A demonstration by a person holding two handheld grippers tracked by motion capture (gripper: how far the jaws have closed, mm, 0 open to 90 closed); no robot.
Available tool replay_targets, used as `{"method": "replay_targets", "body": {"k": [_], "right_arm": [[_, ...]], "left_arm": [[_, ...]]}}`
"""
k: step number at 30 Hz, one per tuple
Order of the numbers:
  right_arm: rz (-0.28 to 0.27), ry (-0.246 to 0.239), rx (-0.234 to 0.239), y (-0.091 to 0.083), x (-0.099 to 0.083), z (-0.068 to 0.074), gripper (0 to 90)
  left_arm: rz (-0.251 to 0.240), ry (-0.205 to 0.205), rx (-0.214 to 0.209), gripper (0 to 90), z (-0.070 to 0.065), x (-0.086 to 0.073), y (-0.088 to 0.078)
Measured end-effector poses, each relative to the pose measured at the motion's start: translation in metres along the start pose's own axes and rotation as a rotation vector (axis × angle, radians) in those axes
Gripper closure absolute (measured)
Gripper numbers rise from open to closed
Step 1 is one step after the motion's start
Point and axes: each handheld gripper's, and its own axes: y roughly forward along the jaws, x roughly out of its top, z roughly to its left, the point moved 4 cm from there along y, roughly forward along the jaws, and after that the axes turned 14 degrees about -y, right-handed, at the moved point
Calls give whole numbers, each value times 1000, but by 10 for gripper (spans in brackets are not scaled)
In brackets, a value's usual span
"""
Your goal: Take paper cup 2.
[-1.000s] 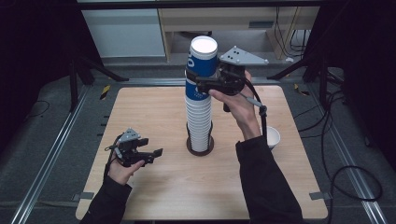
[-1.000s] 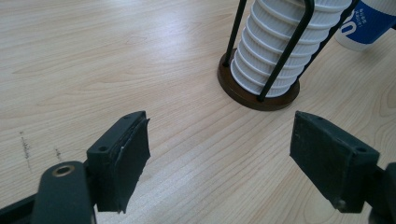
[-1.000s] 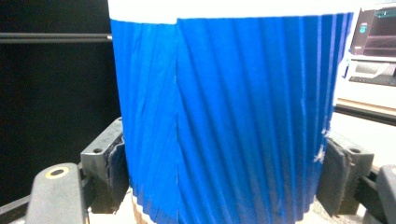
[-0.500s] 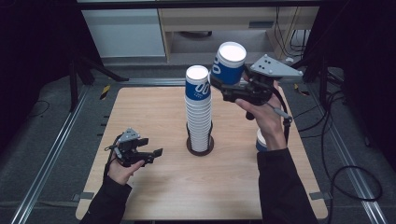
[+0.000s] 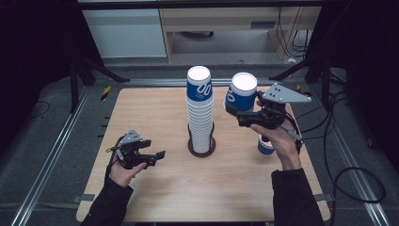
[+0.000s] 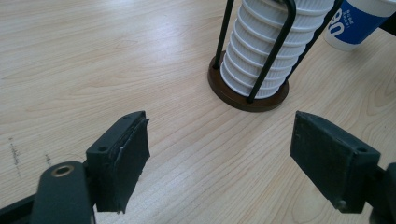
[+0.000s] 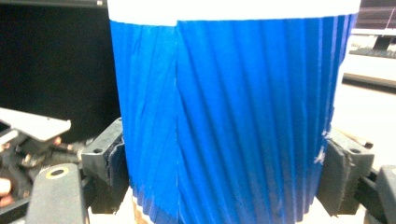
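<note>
The blue ribbed paper cup [image 5: 242,95] is off the stack of cups [image 5: 200,110] and hangs in the air just to the right of its top, upright, clamped at its lower wall by the right gripper [image 5: 241,116], whose jaws press on both sides. So the lift looks done; setting the cup down on the wooden table [image 5: 155,193] is left, probably near the other blue cup [image 5: 265,145] that stands lower right of the stack. Many cups remain in the wire cup holder [image 5: 202,146]. The left gripper [image 5: 156,157] rests low, lower left of the stack, jaws well apart with nothing between them. The right gripper view shows the pads biting into the cup's [image 7: 229,116] pleats; the left gripper view shows the holder's black rods and round brown base [image 6: 248,95].
</note>
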Motion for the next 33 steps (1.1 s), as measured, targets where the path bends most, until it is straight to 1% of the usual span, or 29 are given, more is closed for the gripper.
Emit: {"method": "replay_targets", "body": {"k": [3,5,9,12,14,16,20,21,23,25,26,27,30,32,33], "right_arm": [[16,2,19,-3,-12,5,199],[17,8,26,-4,-17,7,199],[37,16,49,-5,-32,12,199],[54,18,77,-5,-43,19,199],[75,10,100,-3,-52,24,199],[82,11,123,-3,-58,27,199],[111,-5,183,1,-70,38,200],[115,-9,190,1,-71,39,200],[130,-19,218,3,-77,45,200],[156,-38,245,6,-81,50,200],[158,-38,257,8,-83,52,200],[160,-41,266,9,-85,54,200],[186,-57,294,13,-91,60,200],[201,-72,301,15,-94,64,200],[198,-71,322,17,-96,68,200]], "left_arm": [[-1,1,-6,189,-2,0,0],[2,6,-8,189,-3,0,0],[1,13,-16,189,-6,0,0],[5,21,-22,189,-9,0,-1],[7,27,-26,188,-10,0,-1],[13,32,-32,188,-12,0,0],[20,44,-43,187,-16,0,1],[21,49,-47,186,-17,-1,1],[25,54,-50,186,-19,-1,1],[30,60,-56,185,-21,-1,2],[30,61,-59,185,-22,-1,2],[31,65,-63,185,-23,-1,1],[29,71,-74,184,-26,-1,1],[31,80,-83,183,-30,-1,1],[34,86,-84,183,-31,-1,1]]}}
